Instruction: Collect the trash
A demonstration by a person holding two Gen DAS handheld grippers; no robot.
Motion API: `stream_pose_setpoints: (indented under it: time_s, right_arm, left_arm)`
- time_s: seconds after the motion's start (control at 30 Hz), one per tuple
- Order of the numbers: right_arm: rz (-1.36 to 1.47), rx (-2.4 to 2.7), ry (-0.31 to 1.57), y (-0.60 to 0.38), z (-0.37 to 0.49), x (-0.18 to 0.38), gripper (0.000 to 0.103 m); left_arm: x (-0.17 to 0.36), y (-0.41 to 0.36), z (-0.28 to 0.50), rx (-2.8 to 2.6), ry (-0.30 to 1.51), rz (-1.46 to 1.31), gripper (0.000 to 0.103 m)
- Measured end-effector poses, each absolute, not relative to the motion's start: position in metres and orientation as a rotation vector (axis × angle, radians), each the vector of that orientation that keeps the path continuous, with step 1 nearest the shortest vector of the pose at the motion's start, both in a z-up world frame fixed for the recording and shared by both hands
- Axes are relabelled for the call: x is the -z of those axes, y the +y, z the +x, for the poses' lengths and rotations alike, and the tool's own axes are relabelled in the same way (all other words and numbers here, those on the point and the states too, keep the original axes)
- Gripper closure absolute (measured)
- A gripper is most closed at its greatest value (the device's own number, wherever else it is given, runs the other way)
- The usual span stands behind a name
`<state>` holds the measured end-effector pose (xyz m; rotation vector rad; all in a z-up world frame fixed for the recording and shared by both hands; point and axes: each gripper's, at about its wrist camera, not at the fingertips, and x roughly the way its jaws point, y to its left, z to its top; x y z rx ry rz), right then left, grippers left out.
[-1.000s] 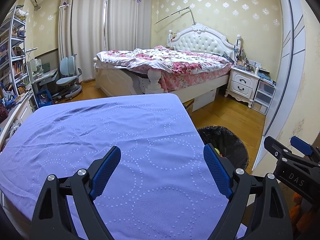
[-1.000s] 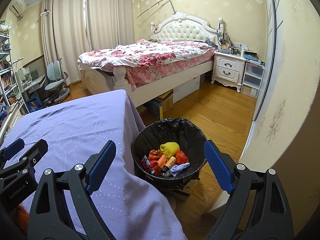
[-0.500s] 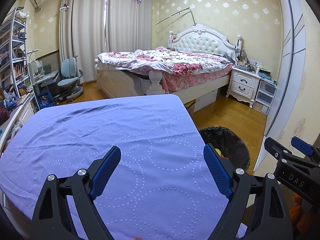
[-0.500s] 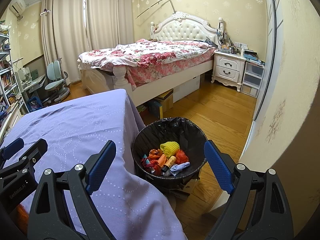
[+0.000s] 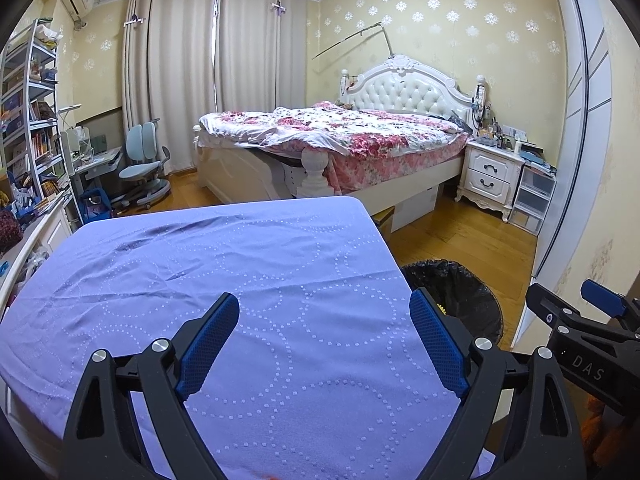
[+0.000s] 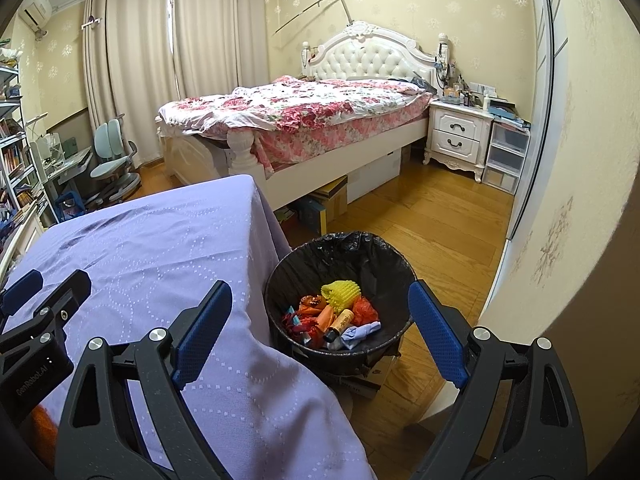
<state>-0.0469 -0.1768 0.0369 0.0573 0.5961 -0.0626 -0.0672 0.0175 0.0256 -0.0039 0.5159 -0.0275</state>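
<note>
Across the lower half of both wrist views spreads the purple tablecloth (image 5: 248,288), draped over a table and bare of any litter that shows. At about four o'clock from the cloth in the left view, and dead centre in the right view, stands the bin (image 6: 384,252), lined with a black bag and set on the wooden floor just beside the table's corner. Inside it lies the trash (image 6: 334,316): a yellow ribbed lump at twelve o'clock of the heap, red and orange wrappers at nine and three, a small amber bottle in the middle, and a pale blue crumpled cloth or tissue at five o'clock.

Both tools hold nothing. The left gripper (image 5: 324,344) hovers over the cloth, its jaws opening with only fabric beyond them; the right gripper (image 6: 320,332) stands spread wide above the table edge and bin, nothing between its blue pads (image 6: 436,332).

Judging by looks, the wrappers and tissue are light, soft and crushable, best pinched at a raised fold. The bottle seems stiff and smooth, likely to slip, so take it across its body. Should the bag itself be lifted, its thin, slick film is best gathered at the rim around twelve o'clock
</note>
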Motion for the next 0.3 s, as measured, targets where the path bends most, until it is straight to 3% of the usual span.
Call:
stream_pose_setpoints:
  time_s: [0.3]
  right_arm:
    - [0.048, 0.046, 0.607, -0.167, -0.047, -0.029, 0.015]
  left_arm:
    - [-0.026, 0.026, -0.053, 0.001, 0.545, 0.019, 0.016]
